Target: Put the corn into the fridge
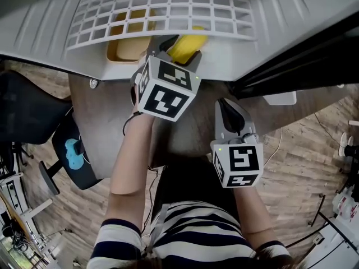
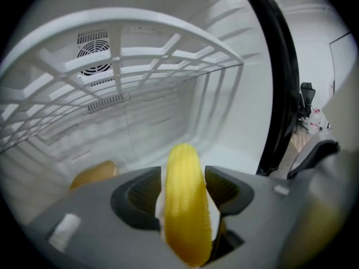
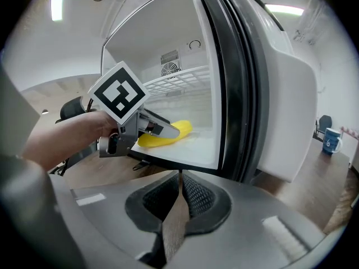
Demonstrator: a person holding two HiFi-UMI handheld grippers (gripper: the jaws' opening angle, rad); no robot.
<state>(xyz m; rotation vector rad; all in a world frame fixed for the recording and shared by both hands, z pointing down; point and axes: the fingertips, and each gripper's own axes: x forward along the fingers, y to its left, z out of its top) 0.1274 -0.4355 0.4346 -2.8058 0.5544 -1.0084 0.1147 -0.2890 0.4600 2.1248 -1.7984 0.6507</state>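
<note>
Corn [image 2: 188,206], a yellow cob, is clamped between the fingers [image 2: 137,198] of the left gripper [image 1: 180,49], with its tip pointing into the open fridge [image 3: 235,83]. The cob sits just inside the fridge's near edge, low in the compartment and under the white grid shelf [image 2: 140,43]. Farther in on the left lies a tan object [image 2: 92,174], possibly a tub, though it is too blurred to name. The right gripper [image 3: 179,198] hangs outside the fridge, to the right and nearer the person. Its fingers [image 3: 154,203] are pressed together with nothing between them.
</note>
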